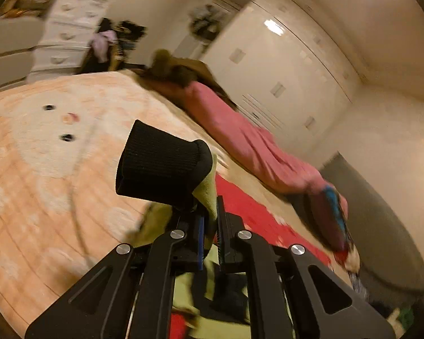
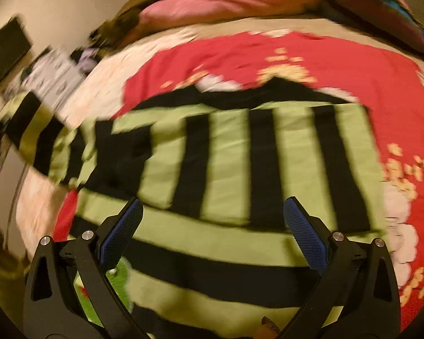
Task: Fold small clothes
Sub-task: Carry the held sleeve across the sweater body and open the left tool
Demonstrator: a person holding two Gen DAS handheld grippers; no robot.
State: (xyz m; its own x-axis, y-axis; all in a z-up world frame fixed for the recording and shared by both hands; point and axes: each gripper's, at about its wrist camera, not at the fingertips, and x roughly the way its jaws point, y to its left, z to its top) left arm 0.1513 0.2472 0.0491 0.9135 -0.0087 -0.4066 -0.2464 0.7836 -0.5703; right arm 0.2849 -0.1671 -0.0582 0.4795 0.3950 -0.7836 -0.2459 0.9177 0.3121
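In the left wrist view the left gripper (image 1: 210, 212) sits at lower centre, its jaws pressed together on a sleeve (image 1: 164, 166) of the striped top. The sleeve's black ribbed cuff stands up above the fingers, with a fold of green cloth pinched just right of it between the blue pads (image 1: 201, 234). More green and black cloth hangs below the jaws at the bottom of the frame. Behind it, a peach bedcover (image 1: 56, 155) fills the left half, a red blanket (image 1: 254, 212) lies to the right of the gripper, and a pink pillow (image 1: 248, 141) runs diagonally across the middle right. A white dresser (image 1: 67, 28) stands at upper left and white wardrobe doors (image 1: 282, 70) at upper right.

In the right wrist view the right gripper (image 2: 212, 226) is at the bottom, its jaws spread wide with nothing between the pads (image 2: 121, 231). It hangs over the top (image 2: 226, 163), which lies on the red blanket (image 2: 296, 59) across the centre, green with black stripes. Its one sleeve (image 2: 36, 135) stretches off to the left edge, lifted and blurred. The pink pillow (image 2: 226, 0) lies along the top of the frame.
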